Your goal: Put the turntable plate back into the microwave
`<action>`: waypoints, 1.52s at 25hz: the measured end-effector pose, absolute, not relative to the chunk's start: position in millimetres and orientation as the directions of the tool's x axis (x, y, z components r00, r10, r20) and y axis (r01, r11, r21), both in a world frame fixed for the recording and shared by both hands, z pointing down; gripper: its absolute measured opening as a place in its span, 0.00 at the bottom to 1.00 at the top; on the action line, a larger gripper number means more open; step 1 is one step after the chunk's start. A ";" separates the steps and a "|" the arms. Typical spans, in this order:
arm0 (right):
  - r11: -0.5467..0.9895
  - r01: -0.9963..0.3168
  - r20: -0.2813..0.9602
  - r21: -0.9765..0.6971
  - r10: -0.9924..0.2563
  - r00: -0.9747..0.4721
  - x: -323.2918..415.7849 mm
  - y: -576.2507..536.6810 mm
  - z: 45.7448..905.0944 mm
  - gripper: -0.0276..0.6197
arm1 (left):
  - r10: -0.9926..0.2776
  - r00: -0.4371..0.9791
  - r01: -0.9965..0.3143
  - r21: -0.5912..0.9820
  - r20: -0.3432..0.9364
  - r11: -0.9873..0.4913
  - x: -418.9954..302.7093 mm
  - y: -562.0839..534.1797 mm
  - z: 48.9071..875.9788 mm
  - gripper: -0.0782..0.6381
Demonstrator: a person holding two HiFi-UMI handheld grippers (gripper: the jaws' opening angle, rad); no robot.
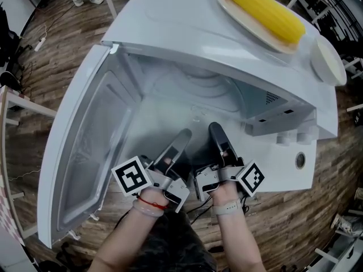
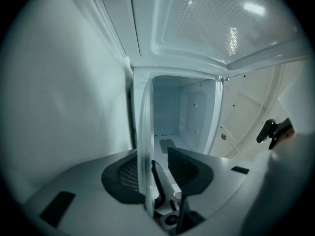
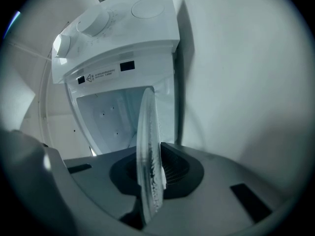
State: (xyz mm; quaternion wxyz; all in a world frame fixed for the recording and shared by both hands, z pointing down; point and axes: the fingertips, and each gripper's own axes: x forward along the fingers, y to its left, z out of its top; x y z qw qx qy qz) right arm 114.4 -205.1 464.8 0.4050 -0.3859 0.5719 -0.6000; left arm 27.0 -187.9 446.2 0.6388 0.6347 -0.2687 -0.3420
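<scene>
The open white microwave [image 1: 187, 44] fills the head view, and both grippers reach into its cavity. The clear glass turntable plate [image 2: 144, 132] shows edge-on in the left gripper view. Its rim lies against one pad [image 2: 128, 173] of my left gripper [image 2: 160, 168], with a gap to the other pad [image 2: 184, 166], so the jaws stand open around it. In the right gripper view the plate [image 3: 147, 132] stands between the pads of my right gripper [image 3: 152, 168], which is shut on its rim. In the head view the left gripper [image 1: 184, 135] and right gripper [image 1: 215, 129] sit side by side; the glass is hard to make out there.
The microwave door [image 1: 85, 146] hangs open to the left. On top of the microwave lies a corn cob [image 1: 264, 10] on an oval dish [image 1: 227, 1], with a white bowl [image 1: 329, 58] beside it. The control panel with a knob [image 1: 300, 160] is at the right.
</scene>
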 end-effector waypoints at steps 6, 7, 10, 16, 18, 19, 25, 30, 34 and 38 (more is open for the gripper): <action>-0.009 0.034 -0.005 -0.999 -0.924 -0.383 114.3 -207.0 462.8 0.11 | -0.780 0.620 0.109 0.994 -0.082 -0.018 25.4 -182.4 449.7 0.30; -0.006 0.039 -0.009 -0.999 -0.924 -0.382 113.9 -207.8 462.4 0.11 | -0.781 0.619 0.104 0.994 -0.079 -0.017 24.9 -183.0 450.8 0.28; -0.008 0.054 -0.012 -0.999 -0.928 -0.372 113.3 -210.9 461.4 0.11 | -0.788 0.612 0.092 0.996 -0.065 -0.011 23.5 -187.1 454.0 0.17; -0.008 0.055 -0.012 -0.998 -0.932 -0.363 114.9 -218.5 459.2 0.11 | -0.792 0.606 0.101 0.995 -0.074 -0.016 24.8 -196.1 451.2 0.16; 0.009 0.054 -0.028 -0.999 -0.931 -0.365 115.2 -220.1 457.8 0.11 | -0.801 0.593 0.111 0.994 -0.079 -0.016 24.9 -197.9 450.8 0.16; 0.022 0.055 -0.040 -0.998 -0.930 -0.366 115.9 -220.7 456.8 0.11 | -0.804 0.589 0.113 0.993 -0.081 -0.017 25.3 -198.5 450.9 0.16; 0.099 0.043 -0.108 -0.994 -0.923 -0.369 119.9 -222.3 444.8 0.20 | -0.813 0.572 0.151 0.988 -0.108 -0.024 28.1 -202.4 450.9 0.16; 0.099 0.048 -0.110 -0.994 -0.915 -0.388 122.3 -203.2 450.3 0.19 | -0.815 0.569 0.160 0.987 -0.112 -0.023 30.5 -205.3 452.9 0.16; 0.093 0.035 -0.099 -0.995 -0.895 -0.435 119.3 -188.3 450.4 0.19 | -0.816 0.566 0.159 0.987 -0.119 -0.034 31.0 -205.1 455.0 0.16; 0.080 0.020 -0.080 -0.997 -0.876 -0.475 109.2 -178.4 452.3 0.17 | -0.815 0.568 0.154 0.988 -0.116 -0.034 31.6 -205.0 455.3 0.16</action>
